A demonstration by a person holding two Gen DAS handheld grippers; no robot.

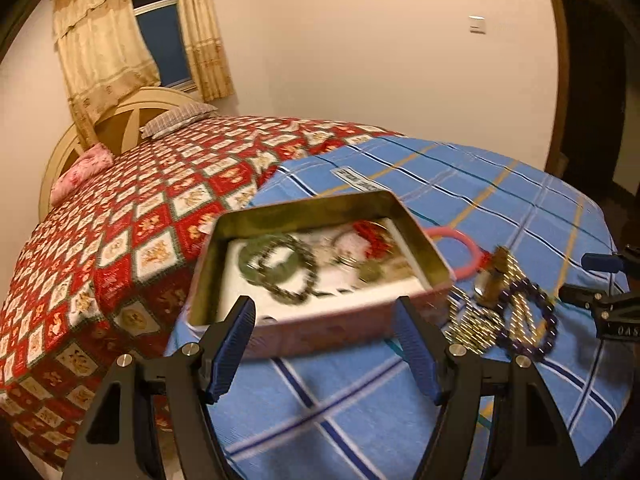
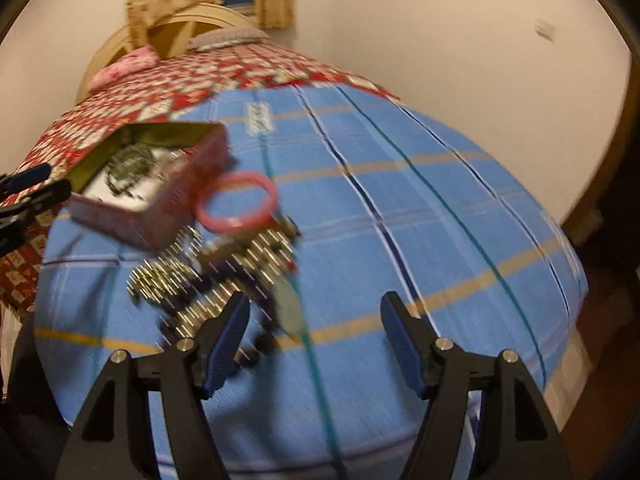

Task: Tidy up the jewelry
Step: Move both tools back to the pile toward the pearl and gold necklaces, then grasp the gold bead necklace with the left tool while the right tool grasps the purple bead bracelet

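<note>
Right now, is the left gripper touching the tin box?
Cannot tell. In the left wrist view the open left gripper overlaps the tin box near wall, but blur hides any contact.

Left wrist view close over the tin [image 1: 320, 264], right wrist view farther right, both facing the headboard [image 2: 176, 28], sharing the jewelry pile [image 2: 224, 272]

Both views are lit by warm, yellowish indoor light; the window [image 1: 166, 32] is seen dark. Strong fisheye bending is shown, with black vignetting at the corners. Motion blur is spread across the right wrist view, smearing the jewelry pile [image 2: 224, 276]. Milder blur is seen in the left wrist view, where glints are streaked on the beads [image 1: 508, 312].
</note>
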